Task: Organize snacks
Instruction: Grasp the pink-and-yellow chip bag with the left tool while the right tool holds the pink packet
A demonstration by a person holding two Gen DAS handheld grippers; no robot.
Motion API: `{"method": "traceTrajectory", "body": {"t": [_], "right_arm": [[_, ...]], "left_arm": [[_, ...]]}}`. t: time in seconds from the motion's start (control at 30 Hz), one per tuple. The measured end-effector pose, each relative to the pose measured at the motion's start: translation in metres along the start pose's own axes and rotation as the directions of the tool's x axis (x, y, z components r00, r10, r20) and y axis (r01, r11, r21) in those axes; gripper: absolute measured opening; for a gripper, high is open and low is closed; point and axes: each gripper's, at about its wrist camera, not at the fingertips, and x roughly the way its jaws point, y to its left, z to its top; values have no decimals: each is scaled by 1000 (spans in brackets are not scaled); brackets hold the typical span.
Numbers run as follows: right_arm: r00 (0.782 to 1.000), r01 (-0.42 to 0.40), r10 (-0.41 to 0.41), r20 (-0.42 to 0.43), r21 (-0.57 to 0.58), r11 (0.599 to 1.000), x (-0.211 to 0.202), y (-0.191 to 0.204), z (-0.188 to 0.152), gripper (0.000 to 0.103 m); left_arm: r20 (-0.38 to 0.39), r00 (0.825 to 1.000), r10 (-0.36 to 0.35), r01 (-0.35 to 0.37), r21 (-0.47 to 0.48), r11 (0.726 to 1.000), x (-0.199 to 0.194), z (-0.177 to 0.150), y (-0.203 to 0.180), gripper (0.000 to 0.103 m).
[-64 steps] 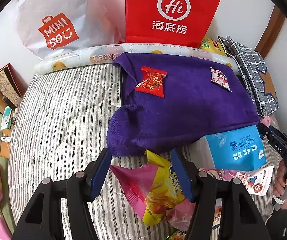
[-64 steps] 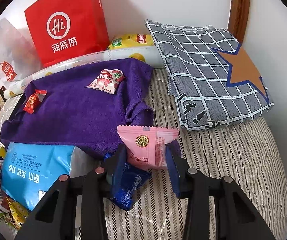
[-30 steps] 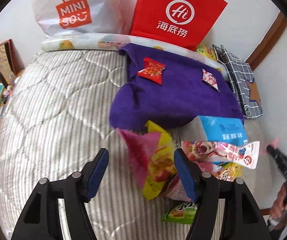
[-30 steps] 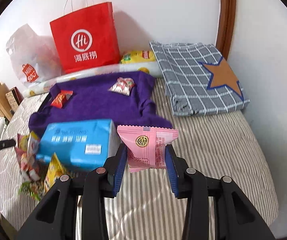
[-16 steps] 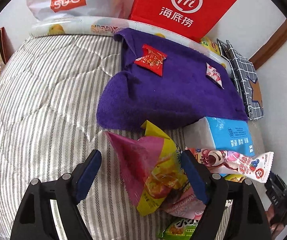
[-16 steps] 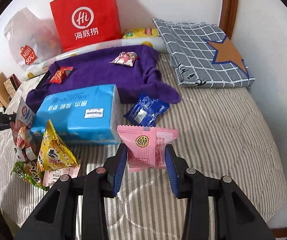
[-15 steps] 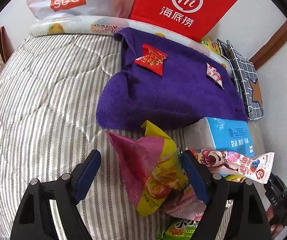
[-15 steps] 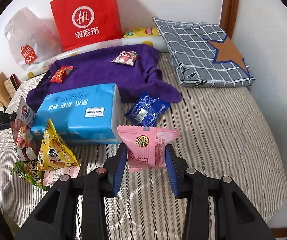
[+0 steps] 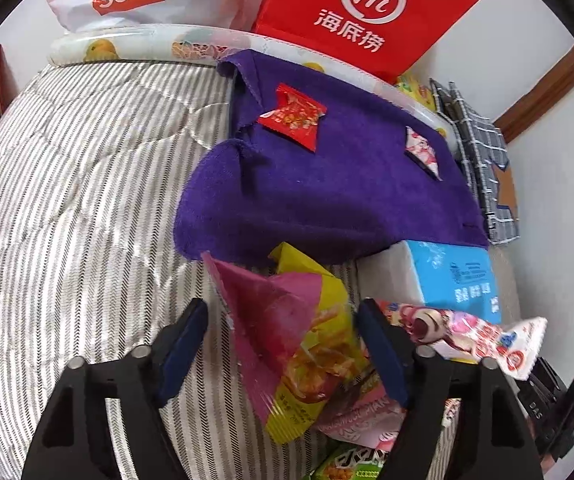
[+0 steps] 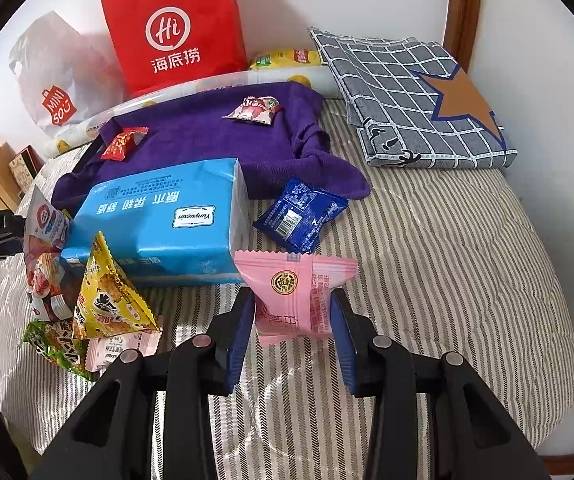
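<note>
My right gripper is shut on a pink snack packet and holds it above the striped bed. My left gripper is open, its jaws wide on either side of a pink and yellow snack bag in a pile of snacks. A strawberry-print packet lies right of that bag. A purple towel further back carries a red packet and a small pink-white packet. A dark blue packet lies by the towel's corner. A yellow triangular packet tops the pile.
A blue tissue pack lies between the pile and the towel. A red paper bag and a white Miniso bag stand against the wall. A folded grey checked cloth lies at the back right.
My left gripper has moved closer to the pink and yellow bag, jaws still wide. My right gripper has edged forward a little, still holding the pink packet.
</note>
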Motion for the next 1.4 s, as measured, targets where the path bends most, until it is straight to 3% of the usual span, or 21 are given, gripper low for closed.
{"method": "traceTrajectory", "body": {"t": [0.4,0.8,0.87,1.07,1.27,1.33,1.4], "right_arm": [[1000,-17,17,17,-28,999,-9,11,-2,39],[998,-25,29,61,-65,998,-32,27,-5,39],[997,-29,34,68,-70,997,-36,29,-6,39],[995,-38,45,86,-80,996,-47,35,-9,39],[995,-39,47,90,-91,995,-51,38,-12,39],[995,-42,49,87,-91,995,-51,38,-12,39],[996,-39,46,83,-91,995,-49,37,-13,39]], "left_arm": [[41,999,-5,5,11,1000,-27,-14,7,56],[101,995,10,-12,19,1000,-62,-34,16,53],[106,994,5,-7,17,1000,-67,-38,16,46],[126,992,-2,-1,26,1000,-80,-47,13,37],[104,994,19,-21,16,1000,-75,-52,16,37],[95,995,23,-26,25,999,-70,-53,15,42],[81,997,19,-20,20,1000,-63,-52,15,59]]}}
